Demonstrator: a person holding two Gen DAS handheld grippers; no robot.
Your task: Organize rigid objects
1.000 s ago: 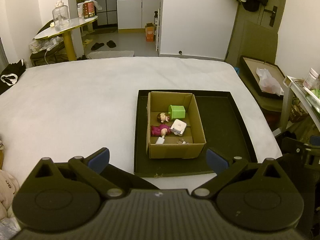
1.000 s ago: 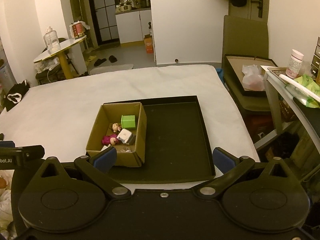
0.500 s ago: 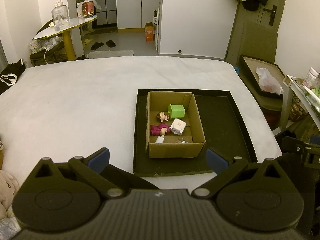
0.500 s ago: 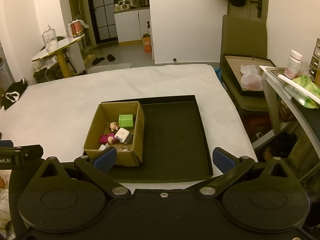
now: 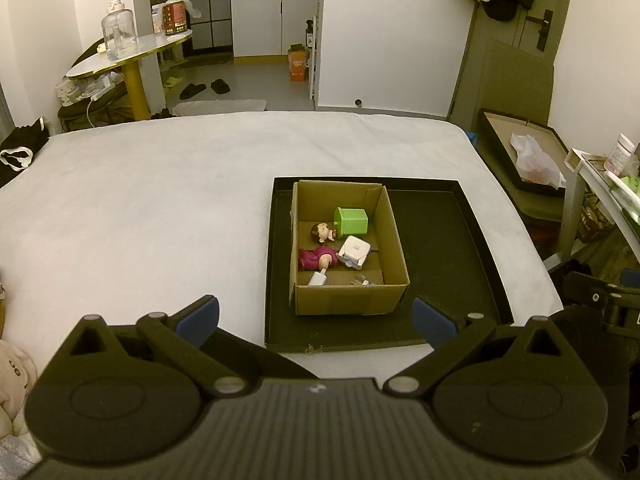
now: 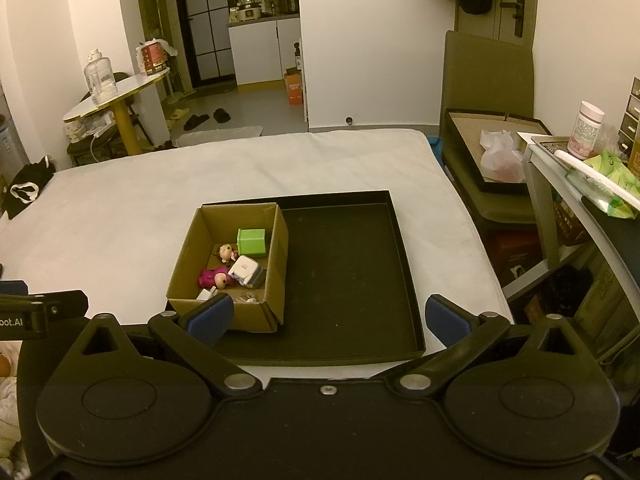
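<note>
A cardboard box (image 5: pixel 394 240) (image 6: pixel 188 264) stands in the left part of a black tray (image 5: pixel 448 248) (image 6: pixel 344 280) on the white bed. In the box lie a green cube (image 5: pixel 352 220) (image 6: pixel 252 242), a white cube (image 5: pixel 354 250) (image 6: pixel 245 268), a small doll head (image 5: pixel 320 232) (image 6: pixel 226 252), a magenta figure (image 5: pixel 314 258) (image 6: pixel 214 278) and a white plug (image 5: pixel 318 279). My left gripper (image 5: pixel 316 316) is open and empty, held back in front of the tray. My right gripper (image 6: pixel 328 318) is open and empty over the tray's near edge.
The white bed (image 5: pixel 160 200) spreads to the left and far side. A plush toy (image 5: pixel 12 364) lies at the near left. A dark chair with a tray and bag (image 6: pixel 496 156) and a shelf with a bottle (image 6: pixel 588 130) stand to the right of the bed.
The right gripper has drifted a little right and forward, so the box sits lower left in its view. The left gripper has barely moved. Both stay open.
</note>
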